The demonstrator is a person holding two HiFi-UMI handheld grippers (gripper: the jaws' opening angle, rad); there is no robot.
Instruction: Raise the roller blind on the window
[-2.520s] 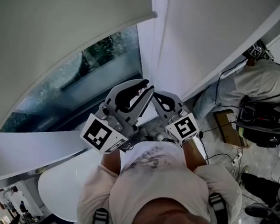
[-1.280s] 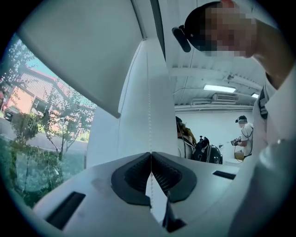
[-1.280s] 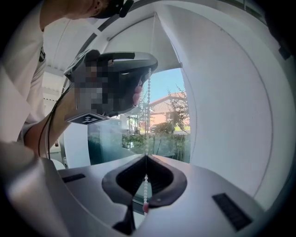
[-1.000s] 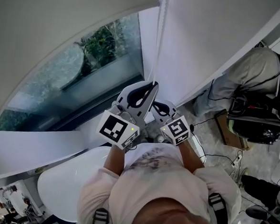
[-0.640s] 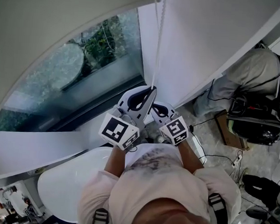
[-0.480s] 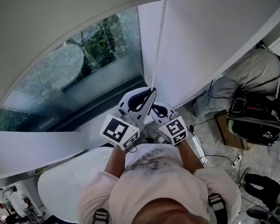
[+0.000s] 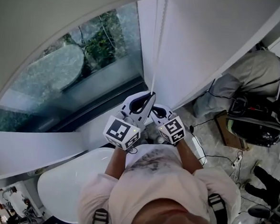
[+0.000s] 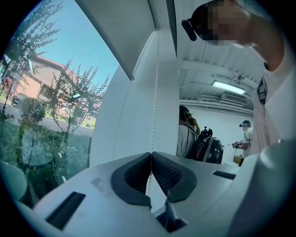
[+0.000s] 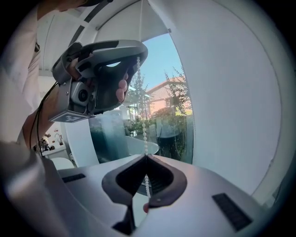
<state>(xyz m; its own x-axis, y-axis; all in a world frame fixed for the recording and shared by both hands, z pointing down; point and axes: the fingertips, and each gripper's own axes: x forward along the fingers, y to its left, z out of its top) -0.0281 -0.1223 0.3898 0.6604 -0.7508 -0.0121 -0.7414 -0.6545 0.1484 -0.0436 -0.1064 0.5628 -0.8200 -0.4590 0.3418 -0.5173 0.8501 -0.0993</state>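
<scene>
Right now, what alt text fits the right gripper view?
The right gripper is shut on a white bead chain, which runs up to the left gripper, also clamped on it. Behind them, a window shows trees.

The roller blind [image 7: 51, 12] has risen, baring more window [image 7: 61, 75], and the left gripper [image 7: 152, 94] has drawn the bead chain [image 7: 156, 48] lower.

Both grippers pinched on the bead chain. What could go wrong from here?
1. The bead chain is thin, and only the tips of the left gripper and right gripper pinch it, so it may slip under pull.
2. The grippers sit close together; they might collide during hand-over-hand pulls.
</scene>
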